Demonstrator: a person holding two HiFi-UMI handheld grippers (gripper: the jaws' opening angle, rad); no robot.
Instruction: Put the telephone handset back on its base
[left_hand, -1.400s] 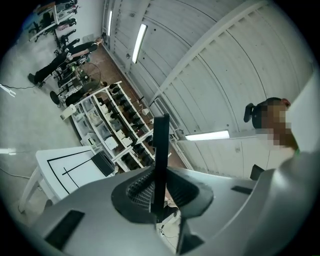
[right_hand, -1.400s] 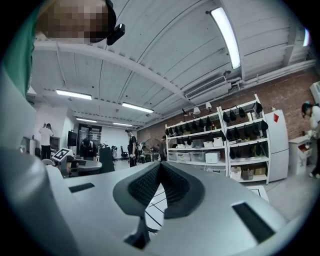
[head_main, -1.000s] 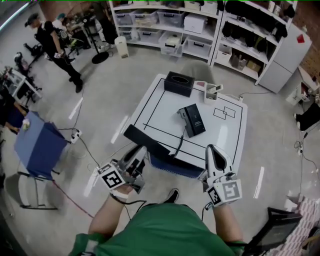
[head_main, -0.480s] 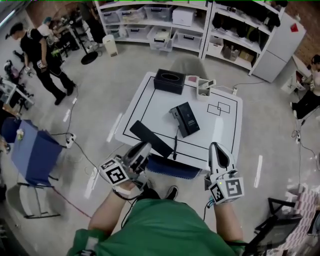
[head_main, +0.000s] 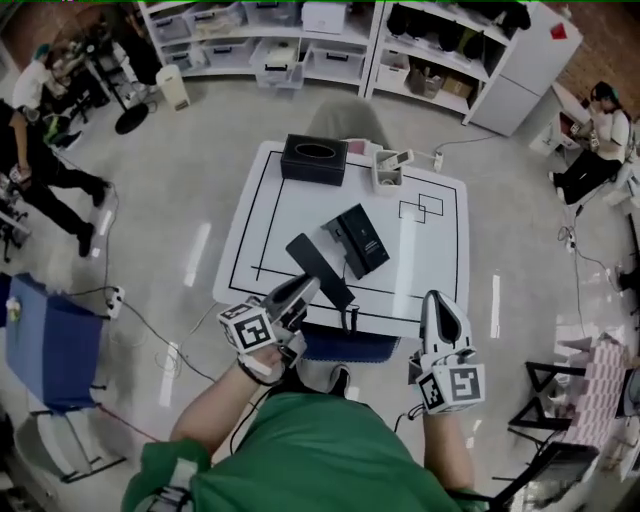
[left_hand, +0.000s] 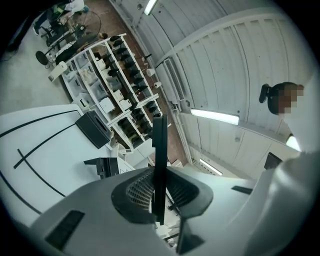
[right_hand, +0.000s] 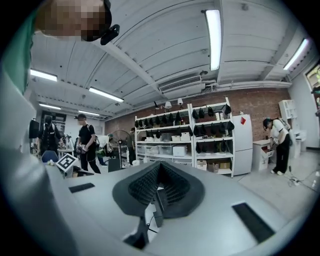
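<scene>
Pinching the long, flat black telephone handset (head_main: 318, 268) by its near end, the left hand-held gripper (head_main: 296, 292) holds it slanted over the white desk (head_main: 290, 205), just beside the black rectangular base (head_main: 358, 240). The right hand-held gripper (head_main: 440, 308), jaws pressed together on nothing, hangs at the desk's front edge.

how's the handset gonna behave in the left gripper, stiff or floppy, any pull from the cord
Likely stiff: the handset stands straight out of the left gripper without sagging. It looks thin between the jaws, so it may pivot if bumped. The cord trailing below it could tug slightly.
</scene>
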